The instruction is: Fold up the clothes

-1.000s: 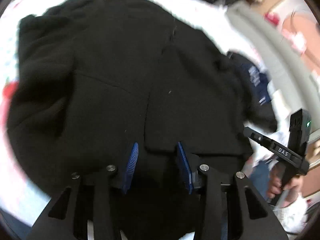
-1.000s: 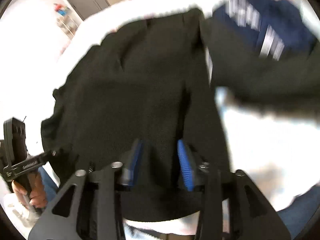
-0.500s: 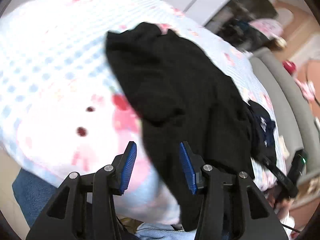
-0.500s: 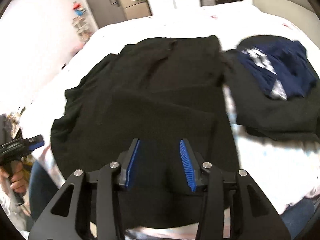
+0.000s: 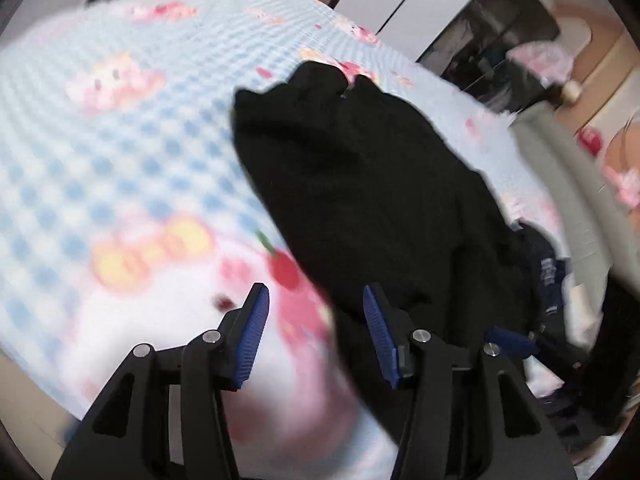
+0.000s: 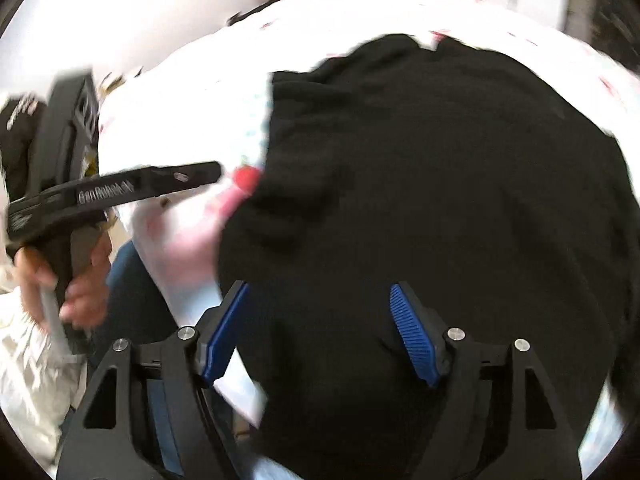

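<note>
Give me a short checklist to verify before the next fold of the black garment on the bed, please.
1. Left tool free of cloth: ok, jaws opening, nothing between them.
2. Right tool free of cloth: ok, jaws opening above the black garment, no fold pinched.
3. Garment lies flat on the bed: cannot tell, pictures blurred.
4. Garment edge within reach of left tool: ok, it lies just beside it.
5. Dark blue clothes clear of garment: not ok, they touch its far side.
</note>
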